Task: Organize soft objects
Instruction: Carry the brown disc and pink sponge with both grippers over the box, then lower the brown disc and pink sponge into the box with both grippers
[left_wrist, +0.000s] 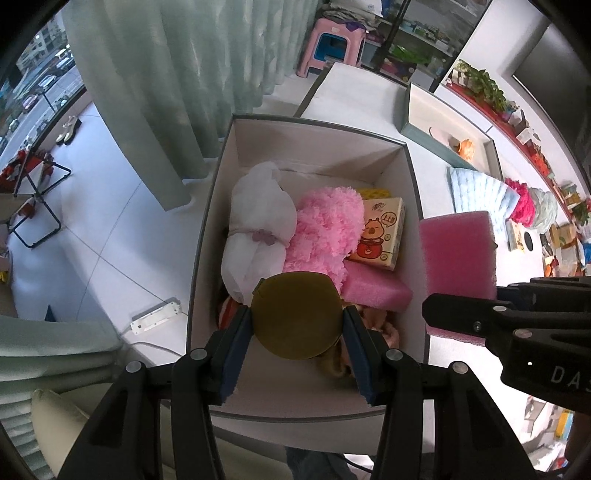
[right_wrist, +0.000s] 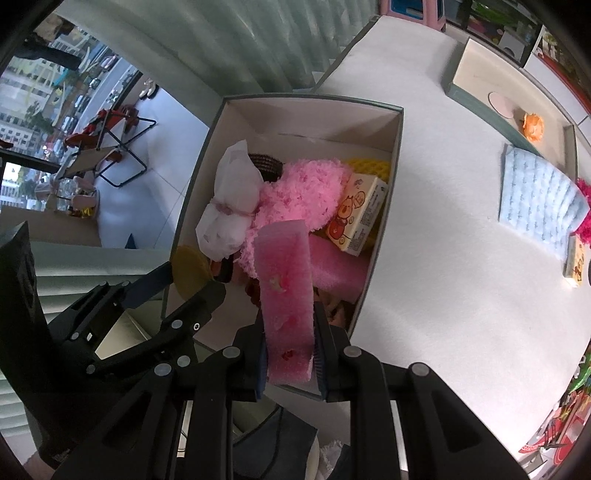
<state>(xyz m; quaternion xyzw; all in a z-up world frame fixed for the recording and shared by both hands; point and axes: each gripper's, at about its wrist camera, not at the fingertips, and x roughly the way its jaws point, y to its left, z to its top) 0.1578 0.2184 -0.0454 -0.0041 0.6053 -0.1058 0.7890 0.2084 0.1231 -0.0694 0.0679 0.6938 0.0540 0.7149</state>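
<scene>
A big open storage box (left_wrist: 413, 192), grey rim w/ smooth pale walls, sits on a white table (right_wrist: 443, 221) and is already part full. Inside, largest first: a crinkly white plastic bag (left_wrist: 258, 221), a fluffy pink plush (left_wrist: 325, 229), a flat pink foam slab (left_wrist: 376, 290), a glossy cartoon tissue pack (left_wrist: 382, 236). The right gripper (right_wrist: 290, 360) is closed on a pink foam block (right_wrist: 286, 291), porous and rectangular, long axis pointing away from the jaws toward the box; it hangs over the near right rim, so prob. nearest to drop. The left gripper (left_wrist: 297, 325) pinches an olive round pad (left_wrist: 295, 314), thin, matte, disc-shaped, directly above the box's near end.
</scene>
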